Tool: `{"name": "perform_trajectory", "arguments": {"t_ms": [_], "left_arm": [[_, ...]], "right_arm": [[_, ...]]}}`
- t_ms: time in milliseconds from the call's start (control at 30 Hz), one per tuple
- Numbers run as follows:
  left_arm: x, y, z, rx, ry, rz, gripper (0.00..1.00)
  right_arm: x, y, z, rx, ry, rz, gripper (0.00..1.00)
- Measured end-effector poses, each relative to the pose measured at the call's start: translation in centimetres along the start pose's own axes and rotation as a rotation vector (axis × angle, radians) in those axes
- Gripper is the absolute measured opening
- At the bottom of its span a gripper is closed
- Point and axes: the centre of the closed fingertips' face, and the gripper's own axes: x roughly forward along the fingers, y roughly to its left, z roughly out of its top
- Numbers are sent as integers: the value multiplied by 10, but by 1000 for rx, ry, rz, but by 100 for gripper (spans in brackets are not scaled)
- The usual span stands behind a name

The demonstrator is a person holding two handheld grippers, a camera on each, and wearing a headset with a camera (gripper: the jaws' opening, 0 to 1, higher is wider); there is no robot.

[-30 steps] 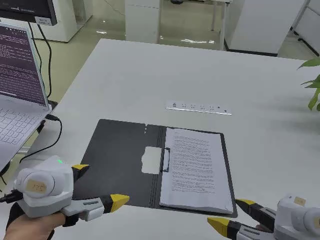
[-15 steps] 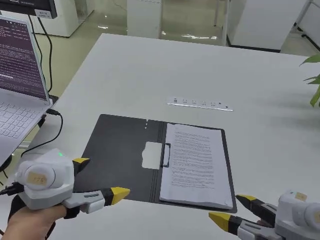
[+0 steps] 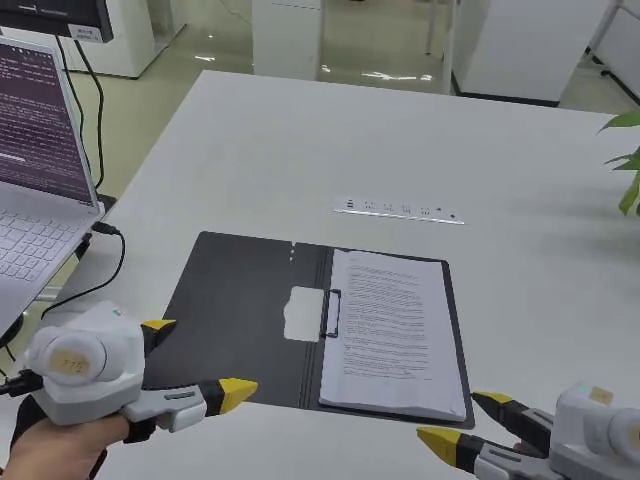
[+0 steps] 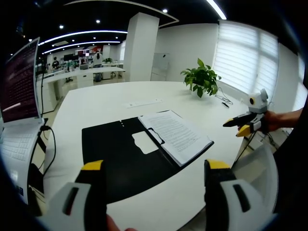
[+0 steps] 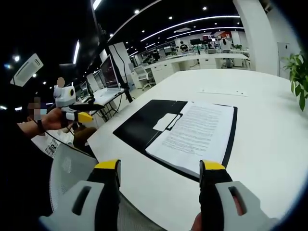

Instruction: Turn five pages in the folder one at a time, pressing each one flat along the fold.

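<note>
We see the black folder [image 3: 245, 320] lying open and flat on the white tabletop [image 3: 300, 140], near the front edge, btwn the two grippers. Its fold runs near-to-far, far end leaning a bit right; the spread leaves make the long axis, left to right. The stack of printed pages [image 3: 390, 330] sits on the right leaf, long side parallel w/ the fold, held by a clip [image 3: 331, 313] at the fold side. The left leaf is bare except for a pale pocket [image 3: 302, 315] next to the clip. The left gripper [image 3: 200, 357] is at the near-left, the left hand [image 3: 55, 450] wrapped under its body, jaws pointing right toward the folder's near-left corner. Its jaws are spread wide w/ nothing btwn them, which the left gripper view confirms. The right gripper [image 3: 463, 420] is at the near-right, low in the head view, jaws aimed left and a bit away from us at the folder's near-right corner, close to it but apart. Its jaws are also wide apart and hold nothing. Neither gripper touches a page. A laptop [image 3: 40, 160] stands open off the tabletop's left side, a socket strip [image 3: 398, 212] lies beyond the folder, and plant leaves [image 3: 628, 160] show far right.
</note>
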Motion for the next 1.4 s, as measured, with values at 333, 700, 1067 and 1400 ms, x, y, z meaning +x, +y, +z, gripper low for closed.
{"name": "perform_trajectory", "arguments": {"t_ms": [333, 700, 1067, 1400], "left_arm": [[1, -1, 1, 2, 0, -3, 83], [2, -3, 2, 4, 1, -8, 83], [2, -1, 1, 2, -1, -4, 83], [8, -1, 1, 5, 3, -16, 83]], "right_arm": [[0, 0, 0, 0, 1, 1, 65], [0, -2, 1, 4, -2, -2, 65], [-2, -3, -1, 3, 0, -7, 65], [-4, -5, 0, 2, 2, -17, 65]]}}
